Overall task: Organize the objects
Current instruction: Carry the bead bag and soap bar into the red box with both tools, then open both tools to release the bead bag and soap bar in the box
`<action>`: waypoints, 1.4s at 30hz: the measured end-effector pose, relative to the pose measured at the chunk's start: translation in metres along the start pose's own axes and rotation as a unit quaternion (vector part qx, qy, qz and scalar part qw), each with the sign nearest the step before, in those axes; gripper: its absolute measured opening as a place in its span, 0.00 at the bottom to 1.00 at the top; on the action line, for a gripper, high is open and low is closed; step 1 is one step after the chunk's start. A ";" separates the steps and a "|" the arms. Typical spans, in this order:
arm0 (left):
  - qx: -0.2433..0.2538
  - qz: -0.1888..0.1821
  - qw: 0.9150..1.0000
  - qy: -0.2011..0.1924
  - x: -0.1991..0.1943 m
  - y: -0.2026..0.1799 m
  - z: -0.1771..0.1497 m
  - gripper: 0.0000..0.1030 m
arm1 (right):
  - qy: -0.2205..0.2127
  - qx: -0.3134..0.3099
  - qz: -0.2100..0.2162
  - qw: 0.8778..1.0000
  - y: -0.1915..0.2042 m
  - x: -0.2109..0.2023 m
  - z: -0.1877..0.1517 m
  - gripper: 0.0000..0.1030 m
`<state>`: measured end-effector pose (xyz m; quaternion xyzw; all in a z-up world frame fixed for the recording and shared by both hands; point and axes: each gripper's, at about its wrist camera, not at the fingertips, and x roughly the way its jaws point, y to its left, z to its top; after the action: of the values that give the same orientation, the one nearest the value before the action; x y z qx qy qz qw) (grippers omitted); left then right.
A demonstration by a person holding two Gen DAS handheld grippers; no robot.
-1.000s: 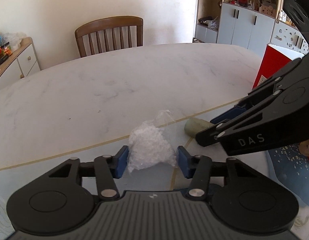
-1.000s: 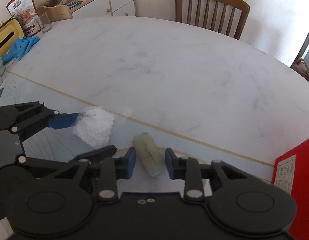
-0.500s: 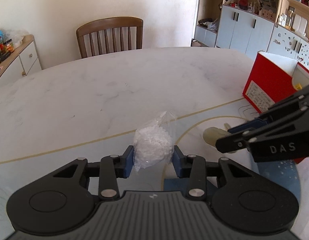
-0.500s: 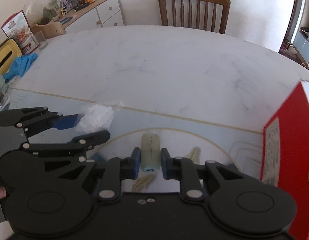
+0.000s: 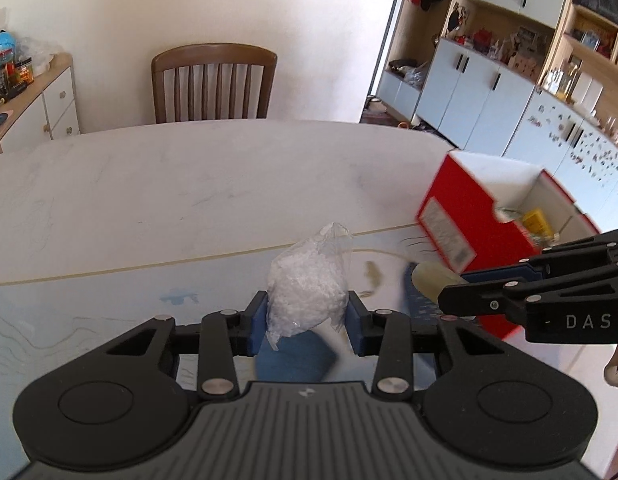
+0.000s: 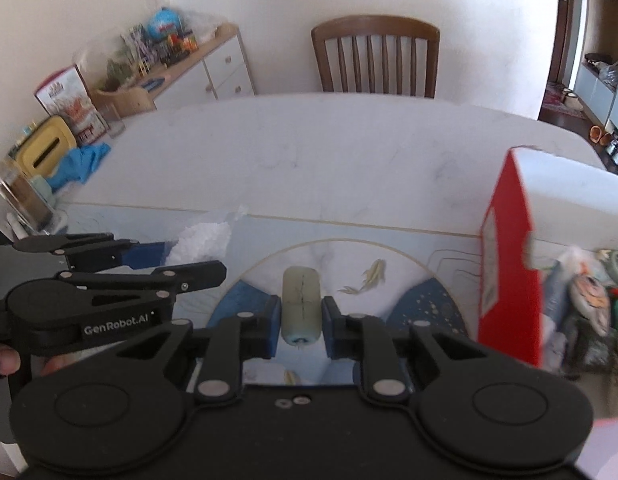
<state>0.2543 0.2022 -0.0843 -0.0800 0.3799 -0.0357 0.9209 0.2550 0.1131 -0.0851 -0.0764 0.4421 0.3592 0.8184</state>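
Jaws clamp white bag (image 5: 307, 280), pale cylinder (image 6: 301, 304)

Premises: a private home, dining area. A white marble-patterned oval tabletop (image 5: 189, 184) occupies the room, with a wooden slat-back dining chair (image 5: 214, 80) drawn up at its far side against a plain wall. A low white sideboard (image 6: 213, 68) with drawers carries toys, jars and a globe-like ball. Along the other wall stand built-in pale blue cabinets (image 5: 481, 96) with open wooden shelves holding ornaments and framed pictures. A doorway (image 6: 569, 40) opens onto a hall where slippers (image 6: 599, 134) lie on the floor. A printed mat (image 6: 349, 256) covers the tabletop's near end.
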 end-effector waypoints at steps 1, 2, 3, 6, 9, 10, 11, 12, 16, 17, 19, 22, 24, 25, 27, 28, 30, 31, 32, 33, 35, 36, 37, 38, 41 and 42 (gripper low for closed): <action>-0.001 -0.002 1.000 0.001 -0.005 -0.005 0.001 0.38 | -0.005 0.002 0.001 1.000 -0.001 -0.007 -0.001 0.19; 0.000 -0.002 1.000 0.002 -0.009 -0.010 0.002 0.38 | -0.011 0.004 0.003 1.000 -0.002 -0.014 -0.002 0.19; 0.000 0.000 1.000 0.006 -0.013 -0.016 0.003 0.38 | -0.015 0.005 0.003 1.000 -0.003 -0.021 -0.004 0.19; 0.003 -0.008 1.000 0.004 -0.025 -0.031 0.007 0.38 | -0.028 0.012 0.000 1.000 -0.009 -0.040 -0.008 0.19; 0.013 -0.018 1.000 0.001 -0.035 -0.049 0.010 0.38 | -0.039 0.017 -0.006 0.999 -0.016 -0.057 -0.013 0.19; 0.015 -0.023 1.000 -0.001 -0.037 -0.056 0.011 0.38 | -0.042 0.019 -0.007 0.999 -0.020 -0.063 -0.015 0.19; 0.016 -0.027 0.999 -0.002 -0.039 -0.061 0.013 0.38 | -0.045 0.021 -0.008 0.999 -0.024 -0.068 -0.017 0.19; 0.017 -0.031 0.999 -0.002 -0.040 -0.067 0.014 0.38 | -0.049 0.023 -0.011 0.998 -0.027 -0.074 -0.020 0.19; 0.025 -0.047 0.999 -0.004 -0.043 -0.094 0.019 0.38 | -0.061 0.034 -0.020 0.997 -0.045 -0.094 -0.027 0.19; 0.030 -0.050 0.998 -0.004 -0.042 -0.103 0.021 0.38 | -0.063 0.037 -0.024 0.997 -0.050 -0.099 -0.029 0.19; 0.037 -0.055 0.998 -0.004 -0.039 -0.117 0.022 0.38 | -0.069 0.043 -0.030 0.996 -0.063 -0.109 -0.034 0.19; 0.049 -0.064 0.997 -0.002 -0.033 -0.141 0.026 0.38 | -0.076 0.054 -0.039 0.995 -0.084 -0.122 -0.041 0.19; 0.058 -0.068 0.996 -0.001 -0.028 -0.156 0.026 0.38 | -0.081 0.064 -0.047 0.994 -0.100 -0.130 -0.044 0.19; 0.062 -0.069 0.996 -0.001 -0.026 -0.164 0.027 0.38 | -0.083 0.068 -0.050 0.993 -0.109 -0.134 -0.046 0.19; 0.071 -0.072 0.995 0.001 -0.019 -0.180 0.029 0.38 | -0.086 0.076 -0.058 0.992 -0.123 -0.140 -0.049 0.19; 0.074 -0.073 0.995 0.001 -0.016 -0.187 0.030 0.38 | -0.088 0.079 -0.062 0.991 -0.132 -0.143 -0.050 0.19; 0.077 -0.076 0.994 0.002 -0.009 -0.200 0.031 0.38 | -0.089 0.084 -0.072 0.990 -0.148 -0.148 -0.054 0.19; 0.078 -0.076 0.994 0.005 -0.005 -0.206 0.031 0.38 | -0.090 0.088 -0.075 0.989 -0.156 -0.150 -0.055 0.19; 0.079 -0.075 0.994 0.008 0.000 -0.212 0.031 0.38 | -0.090 0.091 -0.078 0.989 -0.165 -0.152 -0.057 0.19; 0.083 -0.073 0.994 0.011 0.005 -0.219 0.032 0.38 | -0.091 0.092 -0.082 0.988 -0.172 -0.154 -0.060 0.19; 0.090 -0.070 0.993 0.017 0.015 -0.229 0.034 0.38 | -0.091 0.092 -0.093 0.987 -0.185 -0.155 -0.062 0.19; 0.094 -0.067 0.993 0.019 0.021 -0.235 0.035 0.38 | -0.091 0.093 -0.096 0.987 -0.192 -0.156 -0.063 0.19; 0.097 -0.065 0.993 0.021 0.026 -0.240 0.036 0.38 | -0.091 0.093 -0.099 0.987 -0.199 -0.156 -0.063 0.19; 0.100 -0.064 0.993 0.023 0.032 -0.246 0.039 0.38 | -0.092 0.092 -0.101 0.986 -0.206 -0.157 -0.062 0.19; 0.107 -0.057 0.992 0.024 0.047 -0.255 0.048 0.38 | -0.093 0.089 -0.106 0.986 -0.224 -0.155 -0.059 0.19; 0.107 -0.053 0.993 0.025 0.053 -0.258 0.051 0.38 | -0.093 0.087 -0.105 0.986 -0.229 -0.153 -0.056 0.19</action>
<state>0.3262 -0.0521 -0.0402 -0.0003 0.3923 -0.1270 0.9110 0.3136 -0.1586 -0.0437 -0.0170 0.3837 0.2368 0.8924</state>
